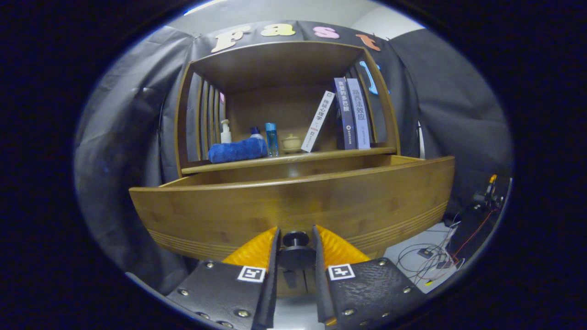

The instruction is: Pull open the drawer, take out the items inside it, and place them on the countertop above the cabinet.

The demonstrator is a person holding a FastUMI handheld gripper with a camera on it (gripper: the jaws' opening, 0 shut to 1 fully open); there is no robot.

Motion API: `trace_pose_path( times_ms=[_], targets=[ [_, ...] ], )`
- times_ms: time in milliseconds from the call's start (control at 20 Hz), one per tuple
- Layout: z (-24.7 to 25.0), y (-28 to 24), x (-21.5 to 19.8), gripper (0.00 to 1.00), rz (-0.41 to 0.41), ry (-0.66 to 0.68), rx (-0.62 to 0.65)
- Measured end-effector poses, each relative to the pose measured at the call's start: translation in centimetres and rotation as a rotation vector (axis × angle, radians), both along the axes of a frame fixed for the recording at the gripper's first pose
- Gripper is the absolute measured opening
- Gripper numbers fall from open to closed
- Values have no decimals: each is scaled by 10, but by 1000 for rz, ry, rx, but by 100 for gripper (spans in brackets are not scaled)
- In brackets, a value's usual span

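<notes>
We face the wooden cabinet (284,73), its countertop (293,158) already carrying a blue towel (237,150), bottles and books. Just below, the drawer (293,206) stands pulled out toward us; it looks rigid and heavy-sliding, best held by its small knob (296,239). Our gripper (296,240), level and centred, is narrowed onto that knob, both fingers pressing.

- rolled blue towel (237,150) on the shelf, left side
- white pump bottle (225,132) behind towel, small blue-capped bottle (256,133) beside it
- tall blue bottle (271,139) just right of towel
- cream lidded pot (291,143) next to it
- white book (318,121) leaning right, toward two upright dark books (352,113)
- cables (431,255) on the floor, lower right
</notes>
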State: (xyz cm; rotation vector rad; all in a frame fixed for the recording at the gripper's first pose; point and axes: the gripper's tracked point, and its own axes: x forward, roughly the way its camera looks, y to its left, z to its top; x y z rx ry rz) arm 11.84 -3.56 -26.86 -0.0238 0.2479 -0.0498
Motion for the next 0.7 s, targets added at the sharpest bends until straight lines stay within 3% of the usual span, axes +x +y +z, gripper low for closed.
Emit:
trace_pose_path(
  times_ms=[50,250,350,500,700],
  targets=[
    [1,0,-5,28,6,6,16],
    [21,1,-19,28,16,-40,49],
    [31,9,-38,16,48,-44,33],
    [35,-4,-40,16,31,-52,-110],
    [45,-3,-44,16,20,-42,-82]
  ],
)
